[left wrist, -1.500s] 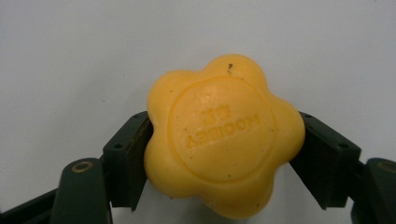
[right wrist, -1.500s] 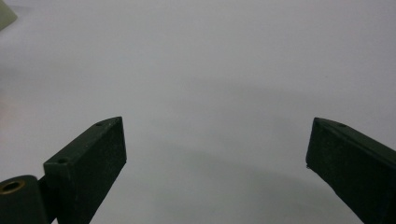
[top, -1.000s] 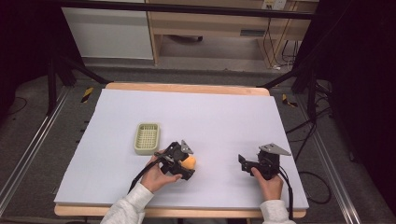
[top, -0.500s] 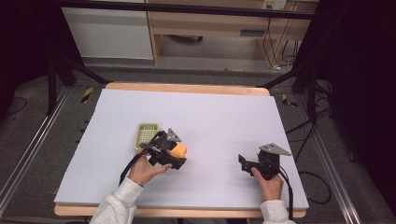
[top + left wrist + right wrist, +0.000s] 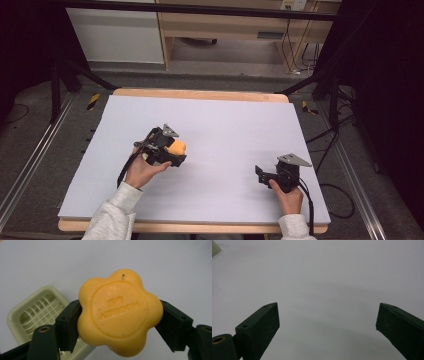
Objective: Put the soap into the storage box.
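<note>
While my right gripper (image 5: 260, 173) is idling with jaws spread, my left gripper (image 5: 120, 320) is squeezing the orange soap (image 5: 119, 313) squarely between its jaws beside the soap dish (image 5: 37, 312).

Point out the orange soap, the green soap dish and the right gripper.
orange soap (image 5: 120, 315), left gripper view, middle of its stamped round face.
green soap dish (image 5: 37, 312), left gripper view, its slotted floor.
right gripper (image 5: 327, 327), right gripper view, midway between its open jaws.

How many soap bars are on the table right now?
1: the orange flower-shaped soap, clamped in the left gripper just over the pale green soap dish. Another could be hidden under that hand.
</note>
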A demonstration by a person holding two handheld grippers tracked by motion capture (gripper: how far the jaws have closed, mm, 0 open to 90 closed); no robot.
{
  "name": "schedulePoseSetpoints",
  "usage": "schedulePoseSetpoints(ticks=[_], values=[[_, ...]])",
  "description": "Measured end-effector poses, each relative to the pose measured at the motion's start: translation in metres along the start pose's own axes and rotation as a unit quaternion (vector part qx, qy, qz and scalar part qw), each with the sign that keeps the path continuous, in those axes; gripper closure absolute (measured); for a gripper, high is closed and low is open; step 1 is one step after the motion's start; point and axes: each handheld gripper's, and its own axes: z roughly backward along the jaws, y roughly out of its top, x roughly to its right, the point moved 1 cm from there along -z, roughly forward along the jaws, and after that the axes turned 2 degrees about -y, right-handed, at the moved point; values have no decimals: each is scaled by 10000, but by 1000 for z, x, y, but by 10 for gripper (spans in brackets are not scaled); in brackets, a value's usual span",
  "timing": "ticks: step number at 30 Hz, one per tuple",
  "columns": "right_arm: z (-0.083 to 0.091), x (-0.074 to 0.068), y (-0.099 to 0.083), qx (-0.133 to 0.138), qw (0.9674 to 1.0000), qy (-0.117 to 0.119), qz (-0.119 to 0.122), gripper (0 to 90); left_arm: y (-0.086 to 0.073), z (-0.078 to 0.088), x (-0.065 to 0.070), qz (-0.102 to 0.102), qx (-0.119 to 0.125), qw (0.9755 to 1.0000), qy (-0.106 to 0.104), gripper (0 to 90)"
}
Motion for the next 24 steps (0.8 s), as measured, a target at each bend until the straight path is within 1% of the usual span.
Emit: schedulePoseSetpoints(ticks=[12, 14, 17, 18, 20, 21, 24], values=[[0, 0, 0, -10, 10000, 6, -15, 54, -4, -2, -21, 222, -80, 9995, 209, 267], [0, 0, 0, -13, 10000, 9, -20, 54, -4, -3, -24, 291, -49, 9993, 227, 267], [-1, 0, 0, -16, 10000, 9, -18, 54, -5, -2, -29, 340, -69, 9991, 260, 267], [-1, 0, 0, -17, 10000, 8, -19, 54, -5, -2, -31, 395, -46, 9988, 271, 267], [-1, 0, 0, -13, 10000, 9, -28, 54, -6, -2, -34, 416, -68, 9987, 275, 267], [-1, 0, 0, -11, 10000, 9, -27, 54, -6, -2, -36, 458, -47, 9985, 296, 267], [-1, 0, 0, -18, 10000, 21, -30, 54, -7, -1, -40, 500, -47, 9981, 347, 267]])
